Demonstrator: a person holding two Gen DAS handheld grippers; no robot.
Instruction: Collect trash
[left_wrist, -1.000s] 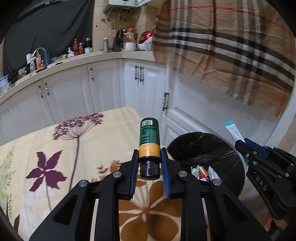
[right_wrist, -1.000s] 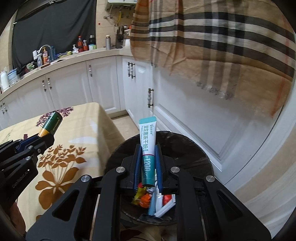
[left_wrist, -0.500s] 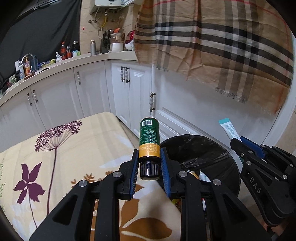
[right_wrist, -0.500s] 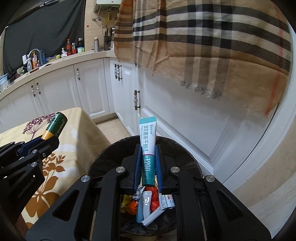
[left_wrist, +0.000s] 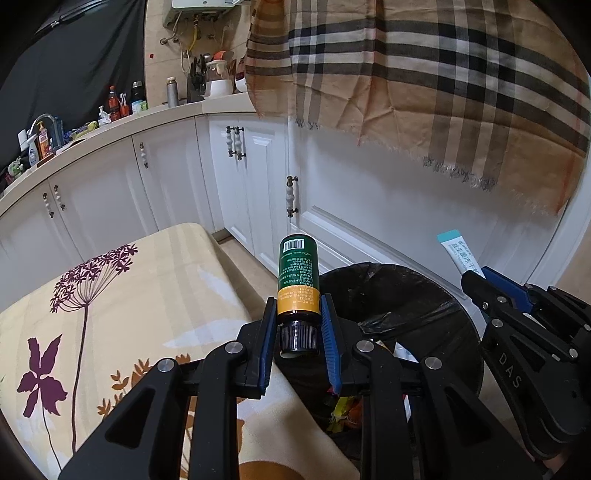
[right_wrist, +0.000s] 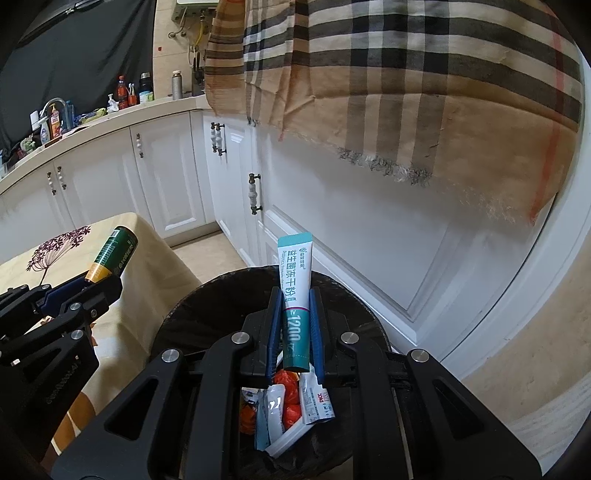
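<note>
left tongs (left_wrist: 298, 328) grasp bottle (left_wrist: 298, 275) at table edge (left_wrist: 236, 295) | right tongs (right_wrist: 294, 325) grasp tube (right_wrist: 295, 295) above bin (right_wrist: 207, 306)

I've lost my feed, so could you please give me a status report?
Left tongs shut on green bottle. Right tongs shut on toothpaste tube, above trash bin. Nothing blocking.

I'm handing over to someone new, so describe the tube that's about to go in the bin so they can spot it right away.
Find the round bin with the black liner in front of the white cabinets. Just above its opening, the right hand-held gripper is shut on a tube that stands upright. It is flat and white with a teal end and large white numerals, unlike the round green bottle in the left hand-held gripper.
</note>
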